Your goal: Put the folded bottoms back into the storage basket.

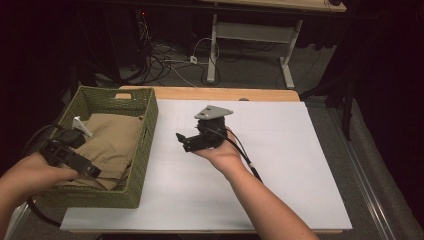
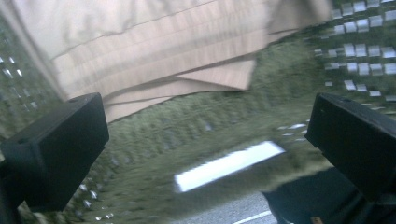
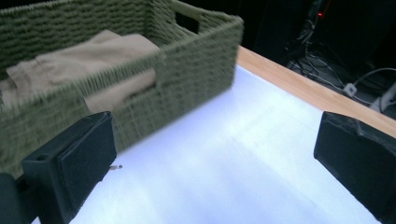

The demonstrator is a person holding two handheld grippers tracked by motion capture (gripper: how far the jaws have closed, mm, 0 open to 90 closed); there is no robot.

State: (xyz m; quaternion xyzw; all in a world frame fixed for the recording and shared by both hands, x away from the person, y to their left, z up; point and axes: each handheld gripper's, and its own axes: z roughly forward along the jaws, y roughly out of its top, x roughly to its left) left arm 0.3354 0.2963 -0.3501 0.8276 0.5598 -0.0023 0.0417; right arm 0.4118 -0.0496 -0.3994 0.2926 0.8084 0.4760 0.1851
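The tan cloth (image 1: 112,142) lies folded inside the green basket (image 1: 145,150) on the table (image 1: 280,165). The left hand-held gripper (image 1: 87,167) hangs over the cloth, jaws spread wide. The right hand-held gripper (image 1: 182,140) is above the table beside the basket, spread wide too.

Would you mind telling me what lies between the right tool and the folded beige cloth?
The near wall of the green basket stands between the right tool and the cloth, as the right gripper view shows.

open claw (image 3: 210,158), green basket (image 3: 196,60), tan cloth (image 3: 88,53)
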